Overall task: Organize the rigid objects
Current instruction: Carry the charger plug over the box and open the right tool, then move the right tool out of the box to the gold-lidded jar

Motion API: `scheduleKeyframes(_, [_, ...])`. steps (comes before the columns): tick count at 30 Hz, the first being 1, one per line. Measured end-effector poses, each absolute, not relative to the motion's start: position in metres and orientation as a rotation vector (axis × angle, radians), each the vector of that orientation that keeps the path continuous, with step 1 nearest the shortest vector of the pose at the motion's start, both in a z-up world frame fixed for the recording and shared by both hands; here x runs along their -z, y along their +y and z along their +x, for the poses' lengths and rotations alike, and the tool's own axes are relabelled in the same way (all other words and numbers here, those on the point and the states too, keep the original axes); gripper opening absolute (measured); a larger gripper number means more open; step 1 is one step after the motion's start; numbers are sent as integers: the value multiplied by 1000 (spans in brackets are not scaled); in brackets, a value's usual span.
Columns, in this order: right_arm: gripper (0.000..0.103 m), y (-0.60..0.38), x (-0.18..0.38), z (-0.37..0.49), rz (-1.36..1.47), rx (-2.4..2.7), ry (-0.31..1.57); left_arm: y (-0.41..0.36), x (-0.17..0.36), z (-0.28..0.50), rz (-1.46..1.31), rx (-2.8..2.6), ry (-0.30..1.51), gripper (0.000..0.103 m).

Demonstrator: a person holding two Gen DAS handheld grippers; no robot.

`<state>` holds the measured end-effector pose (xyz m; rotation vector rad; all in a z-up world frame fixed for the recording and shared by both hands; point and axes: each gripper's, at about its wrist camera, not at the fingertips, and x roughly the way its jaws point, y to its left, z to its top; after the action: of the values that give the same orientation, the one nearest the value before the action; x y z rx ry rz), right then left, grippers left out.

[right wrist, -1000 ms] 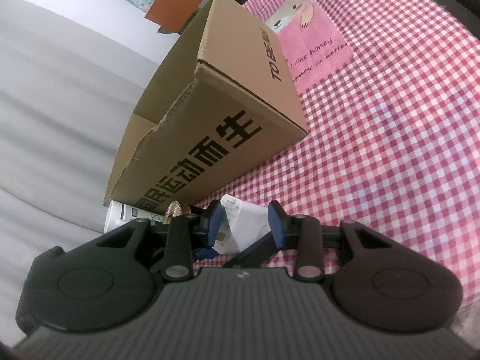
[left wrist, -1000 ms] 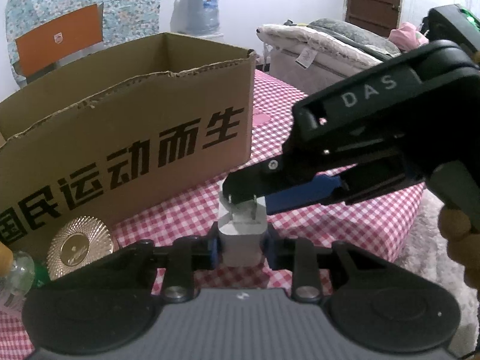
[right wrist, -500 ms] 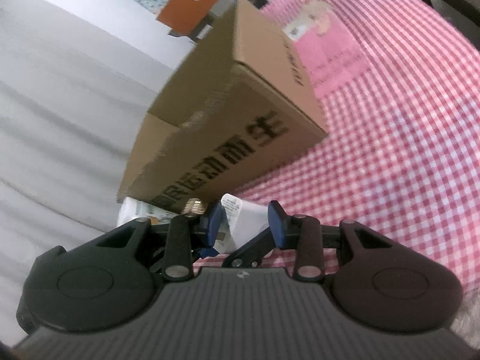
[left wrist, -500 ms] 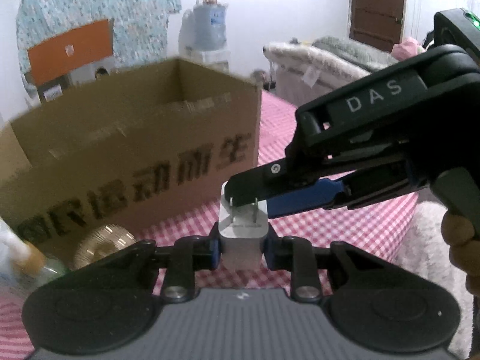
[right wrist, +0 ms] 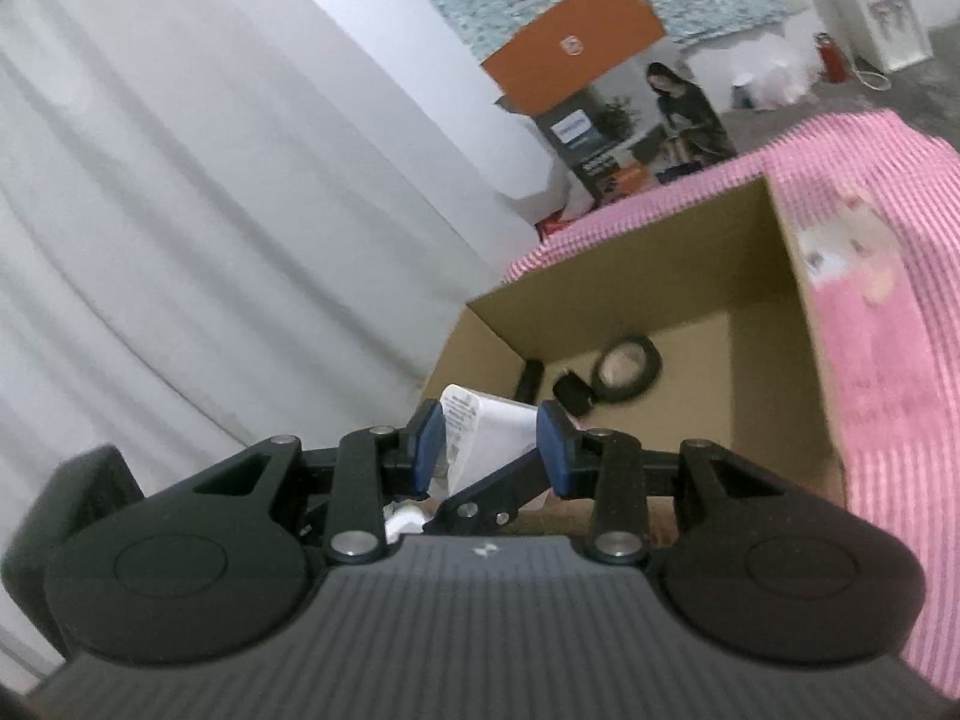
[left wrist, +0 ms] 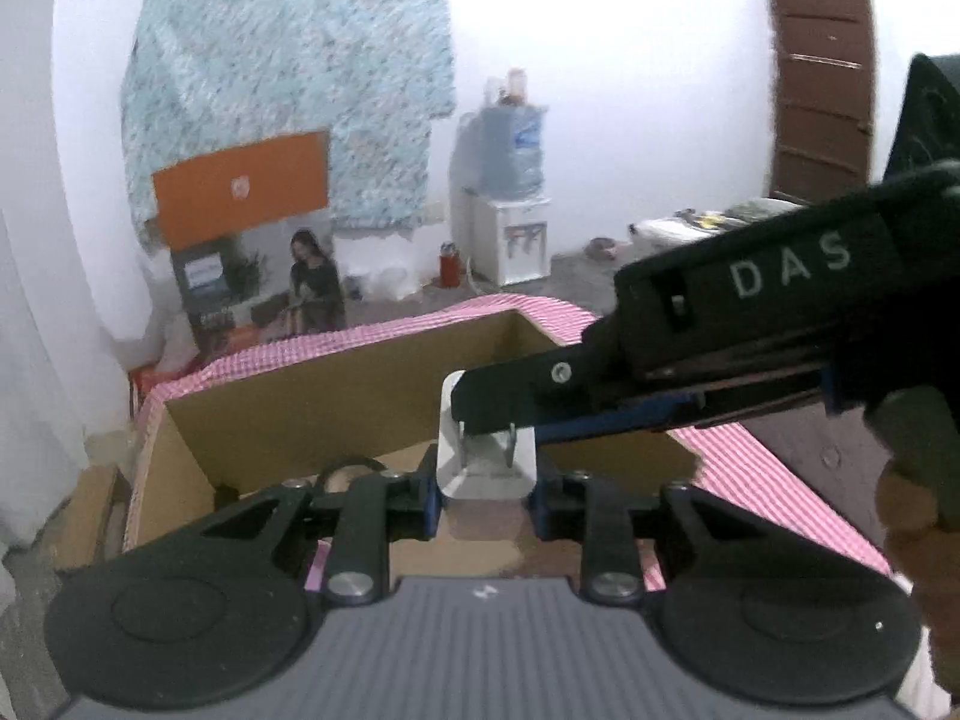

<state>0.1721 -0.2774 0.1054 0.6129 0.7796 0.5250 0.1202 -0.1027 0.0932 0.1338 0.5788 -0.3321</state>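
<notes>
**Charger held above open box**

White charger is clamped between the blue pads of the left gripper, prongs up, above the open cardboard box. It is also bracketed by the right gripper, whose pads are set against its sides. Black tape roll is seen on the box floor.

Left gripper: jaws drawn in, blue pads pressing both sides of a white block, fingers pointing toward 12 o'clock. Right gripper: likewise closed in on the same white block, its pads flanking it. In the left wrist view the right gripper's black body enters from 3 o'clock, its fingertips reaching toward 9 o'clock, crossing above the left gripper's fingertips, with the holding hand at the right edge
</notes>
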Motion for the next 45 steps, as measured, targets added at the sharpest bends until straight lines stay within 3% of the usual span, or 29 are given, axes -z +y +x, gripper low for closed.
scheduleKeyframes(6, [35, -268, -92, 248, 620, -534, 918, -93, -80, 178, 103, 286, 740, 28])
scheduleKeyframes(15, [40, -256, -27, 314, 658, -522, 1168, -79, -40, 228, 83, 239, 974, 28])
scheduleKeyframes(30, [43, -242, 15, 337, 638, -512, 1293, -84, -23, 247, 74, 228, 1085, 30])
scheduleKeyframes(36, [45, -246, -6, 330, 657, -533, 1204, -84, -37, 235, 53, 253, 1032, 56])
scheduleKeyframes(41, [49, -263, -48, 303, 683, -555, 1024, -84, -64, 208, 82, 279, 942, 75])
scheduleKeyframes(45, [61, -274, -86, 261, 656, -566, 859, -85, -87, 174, 145, 306, 845, 89])
